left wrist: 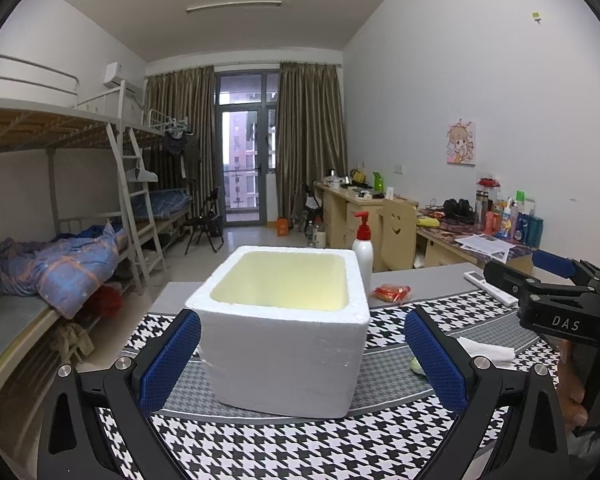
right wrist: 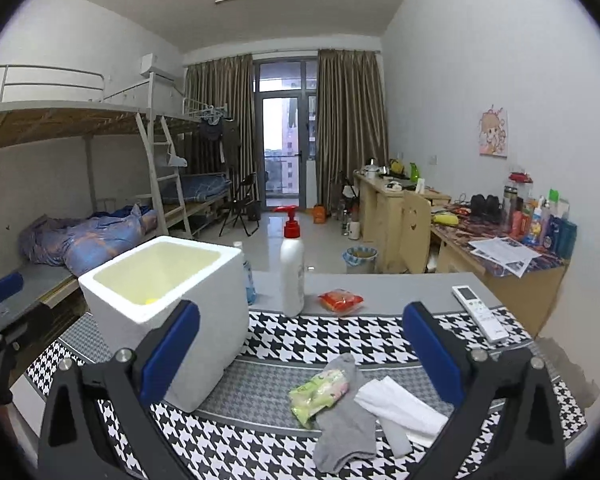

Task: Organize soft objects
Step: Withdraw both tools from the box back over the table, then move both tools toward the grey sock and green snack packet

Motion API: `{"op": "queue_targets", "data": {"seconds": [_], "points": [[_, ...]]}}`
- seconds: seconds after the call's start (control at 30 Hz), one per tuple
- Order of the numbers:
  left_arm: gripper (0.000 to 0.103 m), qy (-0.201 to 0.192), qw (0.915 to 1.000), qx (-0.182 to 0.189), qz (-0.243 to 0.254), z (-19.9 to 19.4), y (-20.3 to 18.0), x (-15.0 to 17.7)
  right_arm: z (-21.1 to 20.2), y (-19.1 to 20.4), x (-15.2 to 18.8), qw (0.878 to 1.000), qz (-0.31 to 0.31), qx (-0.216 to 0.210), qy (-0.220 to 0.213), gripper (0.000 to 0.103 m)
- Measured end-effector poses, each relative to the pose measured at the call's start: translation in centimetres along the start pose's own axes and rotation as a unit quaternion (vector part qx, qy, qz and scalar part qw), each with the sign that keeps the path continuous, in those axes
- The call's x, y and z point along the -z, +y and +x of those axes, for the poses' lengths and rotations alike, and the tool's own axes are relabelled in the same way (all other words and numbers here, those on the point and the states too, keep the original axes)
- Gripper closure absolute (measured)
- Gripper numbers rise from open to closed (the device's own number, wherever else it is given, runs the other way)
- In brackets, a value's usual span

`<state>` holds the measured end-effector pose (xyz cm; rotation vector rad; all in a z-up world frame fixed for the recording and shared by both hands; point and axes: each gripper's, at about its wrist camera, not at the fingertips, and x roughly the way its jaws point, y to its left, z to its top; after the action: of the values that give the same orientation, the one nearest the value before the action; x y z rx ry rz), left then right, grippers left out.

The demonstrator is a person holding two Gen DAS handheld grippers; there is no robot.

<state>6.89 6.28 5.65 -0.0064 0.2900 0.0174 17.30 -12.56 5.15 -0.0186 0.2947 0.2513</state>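
1. The landmark is the white foam box with a pale yellow inside (right wrist: 168,312), standing open-topped on the black-and-white houndstooth cloth (right wrist: 332,340) that covers the table. A small yellow thing shows at the bottom of the box; what it is cannot be told.
2. The soft things lie in a loose heap to the right of the box and nearer the cameras: a grey sock (right wrist: 342,412), a green-and-pink crinkled packet (right wrist: 320,394) resting on the sock's upper part, and a folded white cloth (right wrist: 400,404) touching the sock's right side.
3. The right gripper (right wrist: 300,360) hangs above this heap with its blue-padded jaws spread wide and nothing between them.
4. The left gripper (left wrist: 302,360) faces the box head-on, its jaws just as wide, one on each side of the box's front without touching it; it holds nothing.
5. Handling, as a judgement: the sock is light, limp and will drape, so it is best pinched at a bunched middle part and not at a thin edge. The packet looks slippery and crushable, so a gentle grip across its width suits it. The white cloth may unfold if lifted by one layer only.
6. Behind the box, further from the cameras, stand a white pump bottle with a red top (right wrist: 293,268) and a small red-orange packet (right wrist: 340,300); a white remote control (right wrist: 478,312) lies far to the right.
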Motion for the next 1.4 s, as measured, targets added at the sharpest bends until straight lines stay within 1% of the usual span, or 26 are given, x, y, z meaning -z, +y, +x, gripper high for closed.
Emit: {"op": "queue_targets", "data": {"seconds": [0.13, 0.27, 0.33, 0.57, 0.77, 0.97, 1.1, 1.27, 1.33, 1.4], "points": [[0.001, 0.002, 1.0000, 0.008, -0.003, 0.2, -0.3, 0.1, -0.7, -0.5, 0.2, 1.000, 0.004, 0.009, -0.009, 0.000], [0.001, 0.004, 0.9999, 0.015, -0.004, 0.4, -0.9, 0.4, -1.8, -0.1, 0.8, 0.999, -0.021, 0.042, -0.028, 0.000], [0.001, 0.004, 0.9998, 0.019, -0.007, 0.5, -1.1, 0.5, -2.2, -0.2, 1.1, 0.999, -0.020, 0.038, -0.032, 0.000], [0.001, 0.002, 0.9994, 0.034, -0.007, 1.1, -2.1, 1.1, -2.8, -1.3, 2.1, 0.999, -0.007, 0.032, -0.024, 0.000], [0.001, 0.003, 0.9989, 0.047, -0.006, 1.4, -3.5, 1.6, -3.3, -1.4, 3.1, 0.998, -0.025, 0.054, -0.031, 0.000], [0.001, 0.009, 0.9980, 0.062, -0.004, 2.1, -4.4, 2.3, -3.2, -1.8, 4.1, 0.998, -0.023, 0.050, -0.018, 0.000], [0.001, 0.011, 0.9975, 0.069, -0.001, 2.4, -4.9, 2.4, -3.4, -2.1, 4.5, 0.998, -0.027, 0.060, -0.019, 0.000], [0.001, 0.016, 0.9970, 0.076, 0.004, 2.8, -5.6, 2.7, -3.4, -2.9, 4.8, 0.998, -0.019, 0.063, -0.012, 0.000], [0.001, 0.012, 0.9970, 0.076, 0.008, 2.9, -6.1, 3.0, -3.3, -3.3, 5.1, 0.998, -0.014, 0.061, -0.008, 0.000], [0.001, 0.016, 0.9964, 0.083, 0.009, 3.0, -6.3, 3.2, -3.1, -3.6, 5.4, 0.998, -0.011, 0.064, -0.003, 0.000]]}}
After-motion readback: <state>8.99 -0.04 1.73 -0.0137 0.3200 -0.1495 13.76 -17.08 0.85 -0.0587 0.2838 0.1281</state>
